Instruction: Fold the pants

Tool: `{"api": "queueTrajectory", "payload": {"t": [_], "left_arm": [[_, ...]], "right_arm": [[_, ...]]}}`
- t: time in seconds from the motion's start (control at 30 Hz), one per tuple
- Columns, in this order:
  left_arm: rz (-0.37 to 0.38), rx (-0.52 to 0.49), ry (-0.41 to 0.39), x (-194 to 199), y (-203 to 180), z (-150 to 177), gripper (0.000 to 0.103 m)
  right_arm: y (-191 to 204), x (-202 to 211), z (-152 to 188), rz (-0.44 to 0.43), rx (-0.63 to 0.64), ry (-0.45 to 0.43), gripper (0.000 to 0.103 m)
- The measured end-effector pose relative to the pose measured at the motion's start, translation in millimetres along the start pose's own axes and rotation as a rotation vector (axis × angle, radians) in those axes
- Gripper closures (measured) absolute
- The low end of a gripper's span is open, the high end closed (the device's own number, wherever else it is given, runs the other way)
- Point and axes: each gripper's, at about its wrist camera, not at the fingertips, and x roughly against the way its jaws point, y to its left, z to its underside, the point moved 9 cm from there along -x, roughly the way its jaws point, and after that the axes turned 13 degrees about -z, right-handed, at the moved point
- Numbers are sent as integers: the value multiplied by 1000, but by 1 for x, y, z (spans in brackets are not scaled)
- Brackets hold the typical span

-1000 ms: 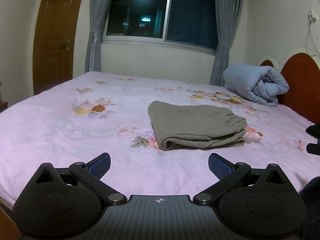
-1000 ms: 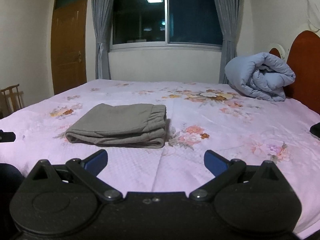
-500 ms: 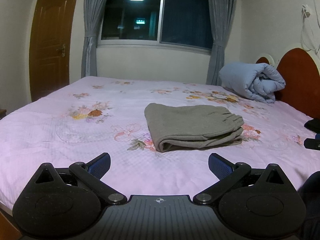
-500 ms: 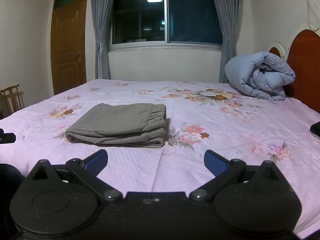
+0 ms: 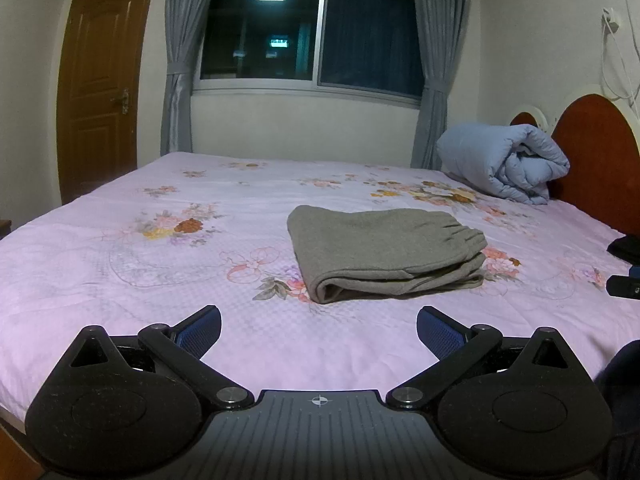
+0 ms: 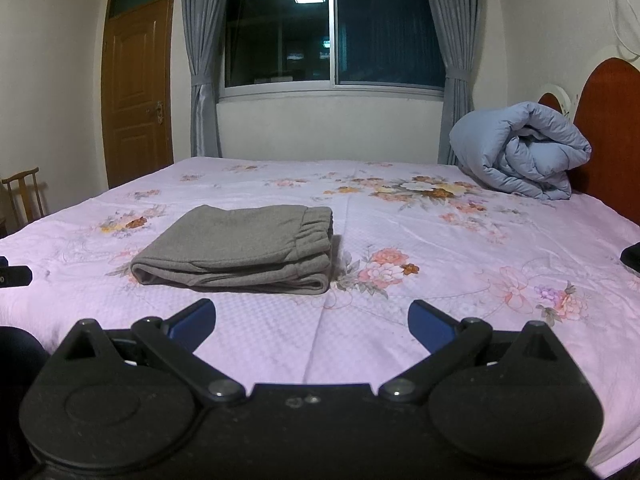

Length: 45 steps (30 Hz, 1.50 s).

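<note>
The left gripper (image 5: 319, 330) and the right gripper (image 6: 311, 322) both have their jaws spread wide, holding nothing and touching nothing, near the front edge of the bed (image 5: 100, 264). The gray pants (image 5: 386, 252) lie folded in a neat pile on the pink flower sheet, a little way ahead of both grippers, with only bare sheet in between. A rolled blue blanket (image 6: 520, 150) sits far off on the right by the red headboard (image 6: 612, 132), and a brown door (image 5: 100, 88) is far on the left.

Matt knit pants (image 5: 380, 248) — (quilted) floral bedsheet (image 5: 120, 248)
</note>
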Motion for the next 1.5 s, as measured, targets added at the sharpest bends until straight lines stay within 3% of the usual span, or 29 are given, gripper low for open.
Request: {"api": "queueTrajectory", "payload": {"t": [1.3,1.5], "left_arm": [[-3,-7,-3,-2,-1,-1,0],[15,15,-41,1,1,-3,0]], "right_arm": [[0,1,0,1,-1,0,6],[1,1,0,1,-1,1,6]]}}
